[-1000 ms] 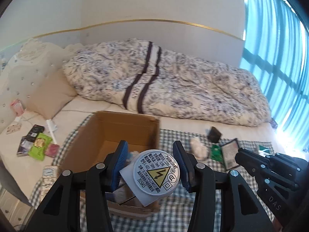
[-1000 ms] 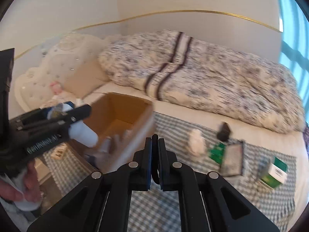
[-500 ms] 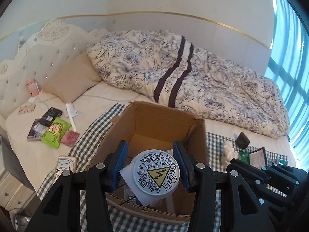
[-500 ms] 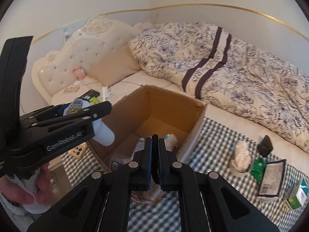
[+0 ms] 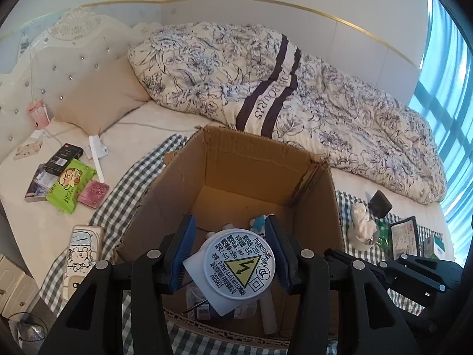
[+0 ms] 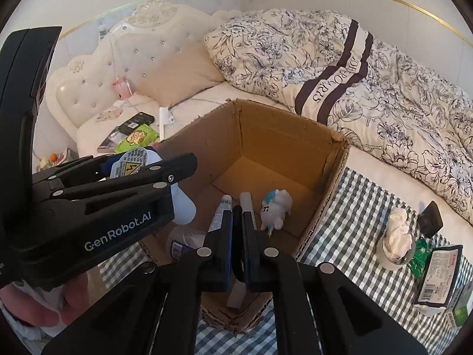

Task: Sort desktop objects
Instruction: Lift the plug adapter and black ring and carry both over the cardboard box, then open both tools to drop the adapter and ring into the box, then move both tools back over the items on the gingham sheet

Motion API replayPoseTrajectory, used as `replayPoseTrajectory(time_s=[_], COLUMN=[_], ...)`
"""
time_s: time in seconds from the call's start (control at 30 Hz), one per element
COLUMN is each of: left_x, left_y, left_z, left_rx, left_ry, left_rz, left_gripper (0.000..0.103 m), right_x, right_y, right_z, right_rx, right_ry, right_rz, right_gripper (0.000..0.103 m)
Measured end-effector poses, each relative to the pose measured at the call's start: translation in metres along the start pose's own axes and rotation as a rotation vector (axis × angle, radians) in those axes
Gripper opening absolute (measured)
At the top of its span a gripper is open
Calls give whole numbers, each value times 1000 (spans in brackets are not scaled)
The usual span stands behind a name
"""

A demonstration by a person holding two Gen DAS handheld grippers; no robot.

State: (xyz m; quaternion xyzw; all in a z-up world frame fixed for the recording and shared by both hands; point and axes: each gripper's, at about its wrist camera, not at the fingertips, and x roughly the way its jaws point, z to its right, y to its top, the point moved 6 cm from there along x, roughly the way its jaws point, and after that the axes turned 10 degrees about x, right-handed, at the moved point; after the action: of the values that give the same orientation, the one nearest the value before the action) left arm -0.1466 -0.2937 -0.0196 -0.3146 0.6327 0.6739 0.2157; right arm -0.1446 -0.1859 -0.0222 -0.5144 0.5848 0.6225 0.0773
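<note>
1. The step in hand looked like the drop-off: the left gripper (image 5: 230, 254) held a white bulb-shaped lamp (image 5: 236, 269), its blue pads pinching the body on both sides, above the near part of the open cardboard box (image 5: 260, 162).
2. The right gripper (image 6: 237, 224) carried nothing; its jaws were pressed together, and it hung over the near edge of the same box.
3. I judge that the next move called for lowering the lamp a little past the rim and then spreading the jaws.
4. Inside the box already lay a small plush toy (image 6: 276, 208) and some tubes, so free floor was mostly toward the far wall.
5. The near rim was torn and close under both grippers.
6. Other things waited on the checked cloth (image 6: 351, 216) to the right, among them a crumpled white cup (image 6: 396, 241) and a dark packet (image 6: 437, 275), with open room around them.
</note>
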Motion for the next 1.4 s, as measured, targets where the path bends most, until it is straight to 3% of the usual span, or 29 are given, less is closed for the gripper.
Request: replayPoseTrajectory(time_s=[0.07, 0.13, 0.17, 0.2, 0.27, 0.63, 1.0, 1.4], left_x=[4, 6, 7, 6, 3, -2, -32, -47], left_y=[-1, -2, -2, -2, -1, -2, 3, 8], left_z=[-2, -4, -6, -9, -10, 0, 37, 100], left_rx=[-4, -7, -14, -22, -27, -28, 5, 67], left_ry=[4, 14, 27, 37, 30, 33, 31, 28], left_rz=[-5, -8, -12, -4, 12, -3, 23, 30], left_gripper=[52, 69, 91, 97, 97, 97, 97, 97], right_x=[4, 5, 7, 8, 7, -10, -51, -102], right_y=[-1, -1, -2, -2, -1, 2, -4, -27], right_z=[2, 5, 7, 8, 14, 32, 58, 133], right_rx=[5, 23, 37, 48, 87, 140, 163, 244], right_ry=[-1, 1, 8, 9, 16, 15, 0, -76], right_rz=[-7, -8, -21, -25, -23, 8, 54, 109], right_gripper=[5, 7, 17, 36, 56, 56, 56, 56])
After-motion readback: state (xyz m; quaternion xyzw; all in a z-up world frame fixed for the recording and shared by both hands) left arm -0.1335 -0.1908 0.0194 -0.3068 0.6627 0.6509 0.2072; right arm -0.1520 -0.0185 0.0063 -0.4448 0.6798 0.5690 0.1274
